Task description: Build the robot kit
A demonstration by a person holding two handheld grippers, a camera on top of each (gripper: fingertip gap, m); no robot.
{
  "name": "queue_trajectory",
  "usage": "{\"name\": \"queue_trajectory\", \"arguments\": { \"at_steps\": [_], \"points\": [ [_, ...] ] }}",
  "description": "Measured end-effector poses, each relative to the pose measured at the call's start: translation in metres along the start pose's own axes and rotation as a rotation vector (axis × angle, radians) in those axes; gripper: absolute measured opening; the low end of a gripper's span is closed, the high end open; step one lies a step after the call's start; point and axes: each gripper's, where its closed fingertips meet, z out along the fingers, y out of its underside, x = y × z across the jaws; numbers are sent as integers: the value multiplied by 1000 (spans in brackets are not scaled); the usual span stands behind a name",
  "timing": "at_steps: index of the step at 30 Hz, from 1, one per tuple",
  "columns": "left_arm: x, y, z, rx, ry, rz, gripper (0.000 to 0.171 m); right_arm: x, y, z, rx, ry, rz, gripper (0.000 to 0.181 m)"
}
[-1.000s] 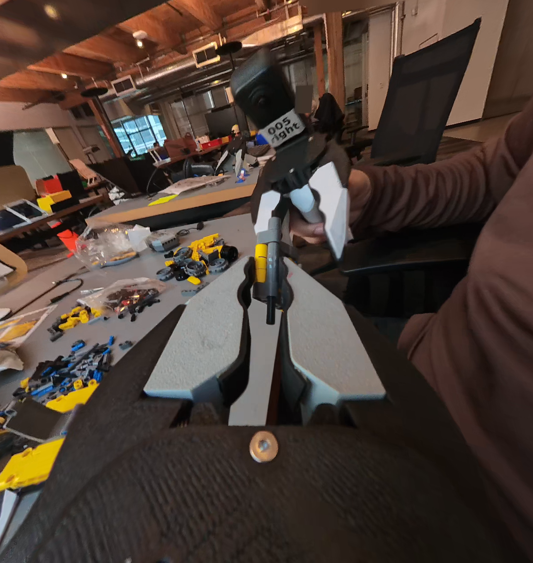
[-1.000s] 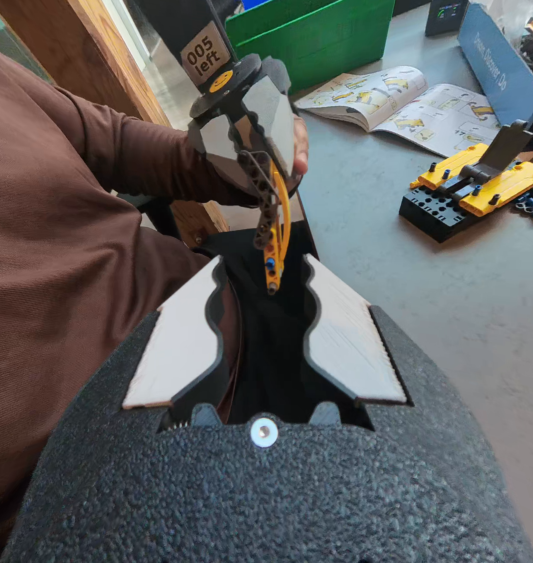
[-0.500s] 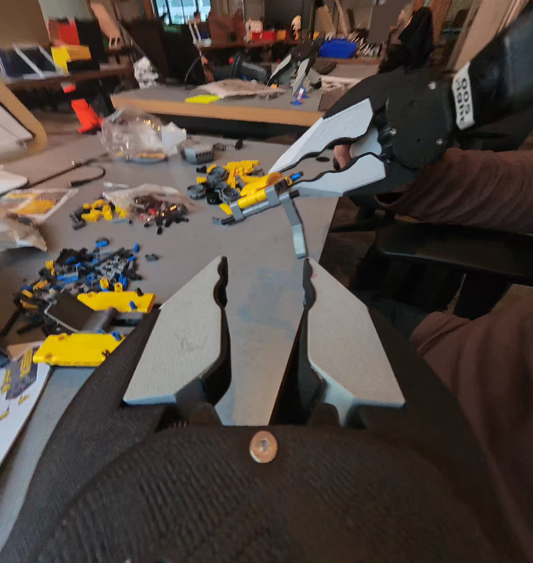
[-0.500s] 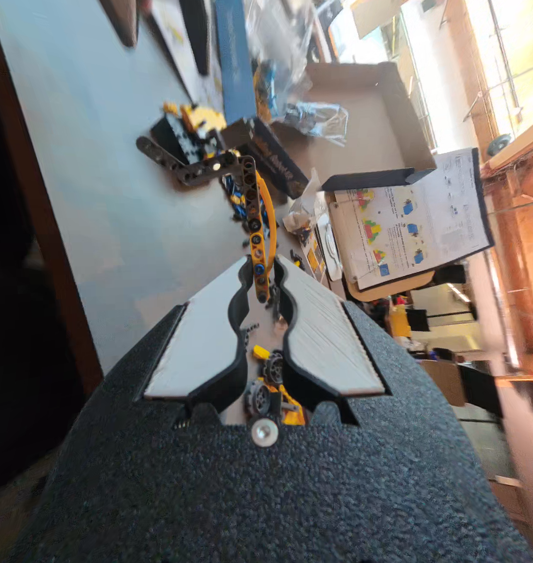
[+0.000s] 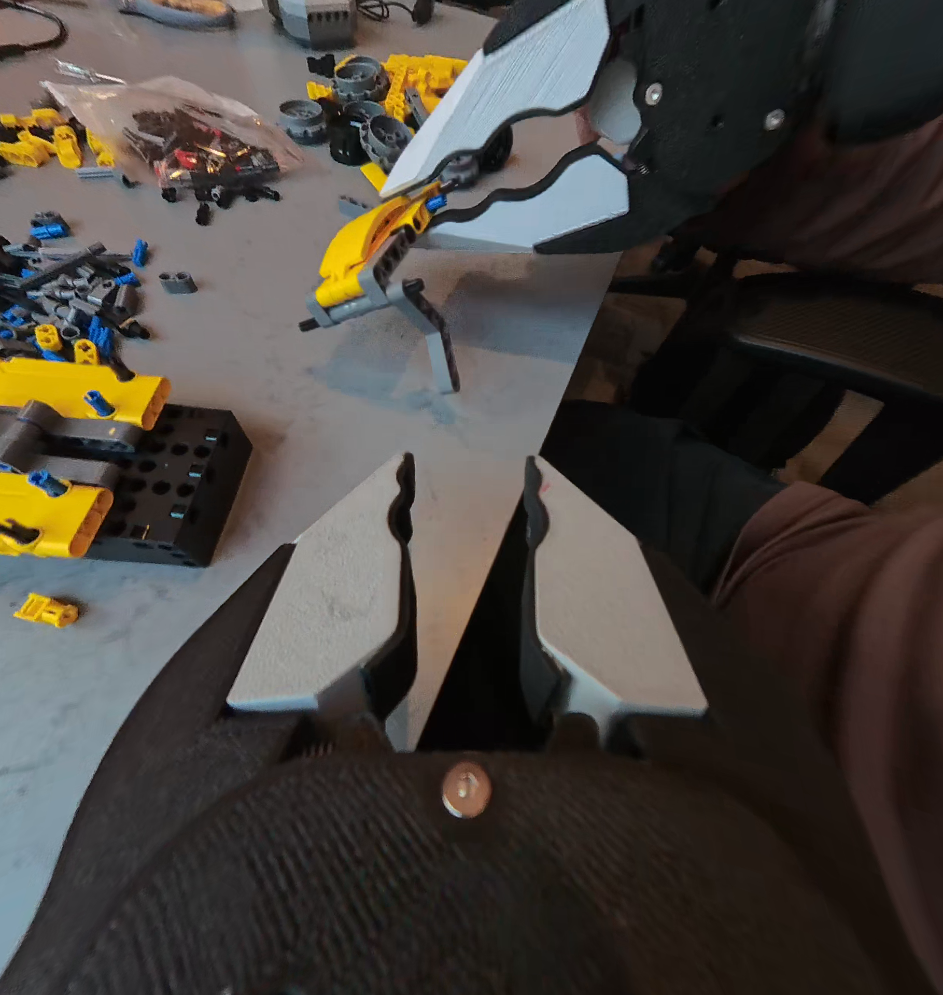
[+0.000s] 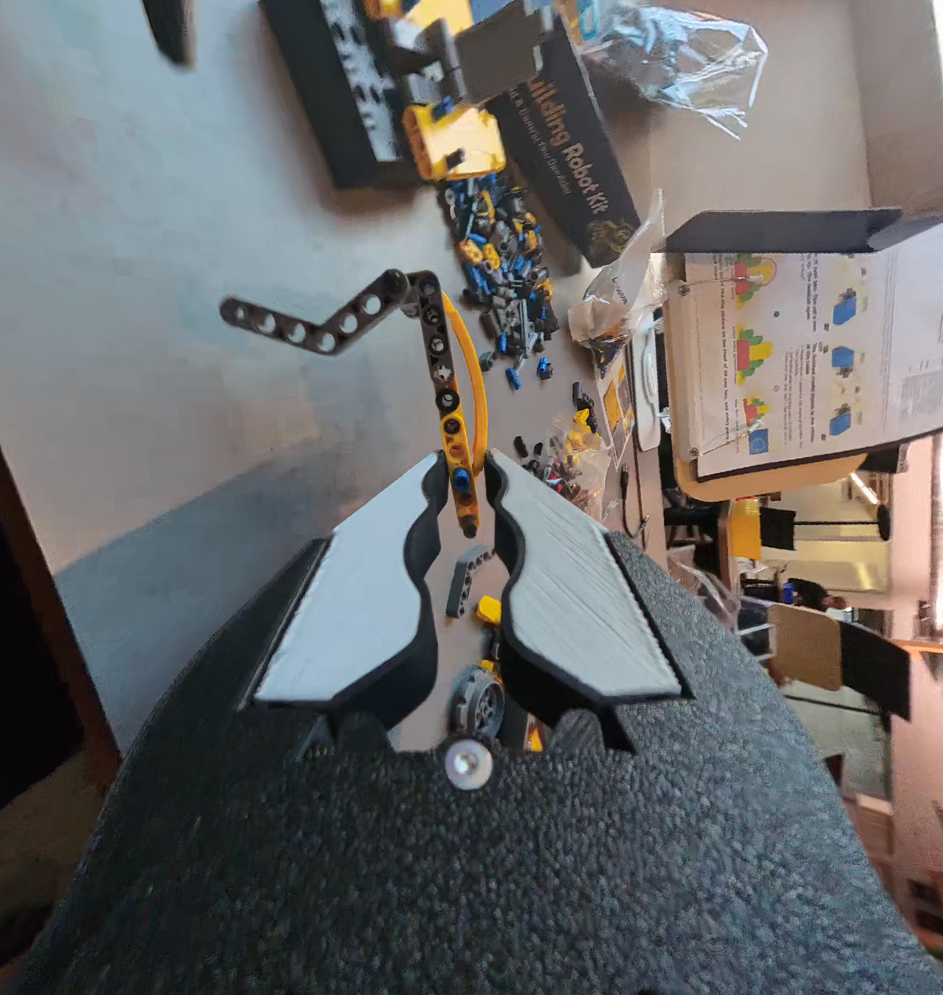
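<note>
While the left gripper hangs at the near table edge, jaws parted with nothing between them, the right gripper is clamped on one end of a yellow-and-grey beam assembly. The assembly is held low over the table, and places below are given relative to it. Far left of it is a black-and-yellow block build, cut off by the frame edge, with a small yellow piece below that. Left of it is a loose pile of blue and grey pins. Up-left of it is a clear parts bag. Behind it are grey wheels. A bent grey beam hangs off the assembly's free end. I cannot tell whether its tip touches the table. Right of the assembly are a brown sleeve and a chair. In the right wrist view the fingers close narrowly on the assembly's yellow end, and most of the contact is covered by them. That view is rolled and blurred at its edges, so small parts there are hard to sort.
</note>
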Motion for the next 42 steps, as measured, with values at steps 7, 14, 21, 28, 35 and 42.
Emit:
{"name": "queue_trajectory", "arguments": {
  "at_steps": [7,14,21,28,35,42],
  "points": [
    [4,-37,26,107,-45,32,27,11,-19,-8,29,68,188,12],
    [12,-39,56,54,21,29,24,-2,-11,-6,-23,89,104,12],
    [-9,-32,33,25,-84,-2,32,-2,3,-7,-56,120,54,12],
    [-43,-30,40,-122,-254,168,45,19,-2,-24,-23,193,107,11],
    [-41,-38,69,-127,-211,101,25,17,-1,-38,-15,237,76,12],
    [-38,-35,77,-119,-210,136,34,16,1,-43,-1,234,109,12]
  ]
}}
